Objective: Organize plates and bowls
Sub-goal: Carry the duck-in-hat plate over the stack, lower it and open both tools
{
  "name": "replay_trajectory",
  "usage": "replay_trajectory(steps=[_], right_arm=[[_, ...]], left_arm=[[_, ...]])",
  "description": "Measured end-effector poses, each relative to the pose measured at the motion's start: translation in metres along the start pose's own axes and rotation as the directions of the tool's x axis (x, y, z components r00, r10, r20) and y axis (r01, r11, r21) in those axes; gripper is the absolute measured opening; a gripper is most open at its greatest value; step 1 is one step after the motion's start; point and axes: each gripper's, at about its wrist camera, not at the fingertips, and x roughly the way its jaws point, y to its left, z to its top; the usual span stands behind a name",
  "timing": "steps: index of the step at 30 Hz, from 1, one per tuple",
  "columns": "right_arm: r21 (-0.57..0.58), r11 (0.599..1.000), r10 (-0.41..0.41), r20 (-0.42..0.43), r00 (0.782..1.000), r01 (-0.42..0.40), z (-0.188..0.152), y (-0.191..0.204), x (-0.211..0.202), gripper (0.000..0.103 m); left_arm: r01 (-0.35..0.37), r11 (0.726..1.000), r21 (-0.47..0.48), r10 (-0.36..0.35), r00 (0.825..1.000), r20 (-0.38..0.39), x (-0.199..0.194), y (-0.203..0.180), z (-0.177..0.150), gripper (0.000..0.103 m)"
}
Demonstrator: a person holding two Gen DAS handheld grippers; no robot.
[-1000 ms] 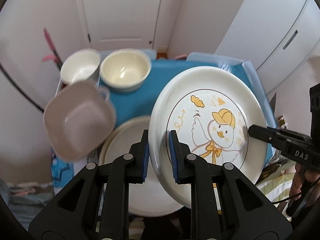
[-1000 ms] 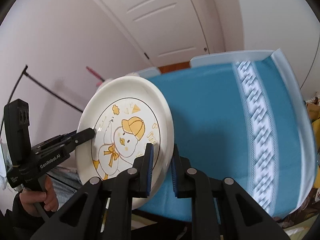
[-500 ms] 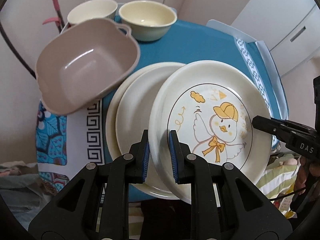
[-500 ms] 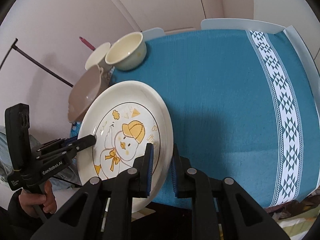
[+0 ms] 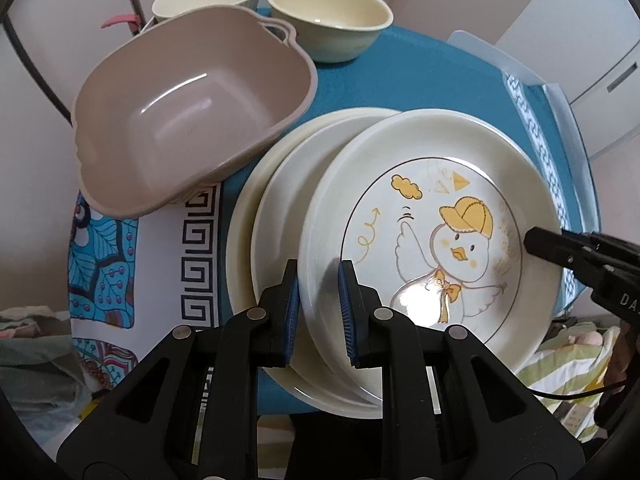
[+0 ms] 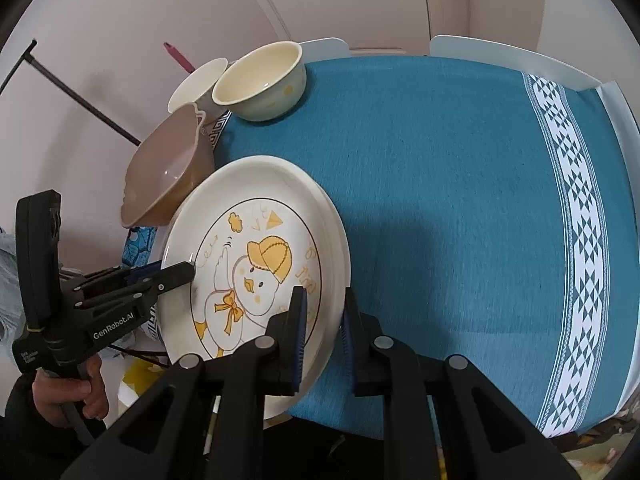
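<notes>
Black plastic left gripper (image 5: 318, 312) and right gripper (image 6: 323, 330) — blue-padded fingers (image 5: 291, 320), silver screws, white "GenRobot.AI" lettering.

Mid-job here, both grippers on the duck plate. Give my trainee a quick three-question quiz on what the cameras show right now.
1. True or false: both the left gripper and the right gripper have fingers on either side of the duck plate rim.
2. Multiple choice: what lies directly under the duck plate? A) bare cloth B) plain plates C) the brown bowl
3. Fill in: behind the brown bowl stand ___ cream bowls.

Key: 1 true; 2 B; 3 two.
</notes>
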Motion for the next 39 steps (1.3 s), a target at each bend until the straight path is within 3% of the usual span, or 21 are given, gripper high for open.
replay_trajectory(steps=[7,14,22,27,35,39], right_arm=[[-0.028,0.999,-0.015,-0.019,1.000,0.015,0.005,-0.001,0.004,0.015],[-0.071,0.997,-0.019,-0.037,0.999,0.016,0.008,0.005,0.011,0.015],[-0.136,0.990,-0.043,-0.033,0.999,0.038,0.006,0.010,0.014,0.015],[-0.155,0.987,-0.058,-0.046,0.997,0.051,0.005,0.013,0.019,0.015],[-0.170,0.984,-0.052,-0.041,0.998,0.044,0.004,0.014,0.016,0.015],[-0.155,0.988,-0.028,-0.030,0.999,0.024,0.006,0.011,0.010,0.015]], left_arm=[[-0.082,0.995,0.057,0.081,0.996,0.022,0.001,-0.013,0.002,0.017],[-0.236,0.961,0.145,0.226,0.971,0.081,-0.004,-0.032,0.002,0.016],[-0.269,0.950,0.157,0.259,0.962,0.084,-0.002,-0.035,0.004,0.016],[-0.351,0.914,0.201,0.329,0.934,0.135,-0.010,-0.043,0.001,0.016],[-0.332,0.928,0.169,0.313,0.941,0.127,-0.013,-0.038,0.003,0.016],[-0.268,0.956,0.123,0.256,0.961,0.103,-0.022,-0.030,0.008,0.016]])
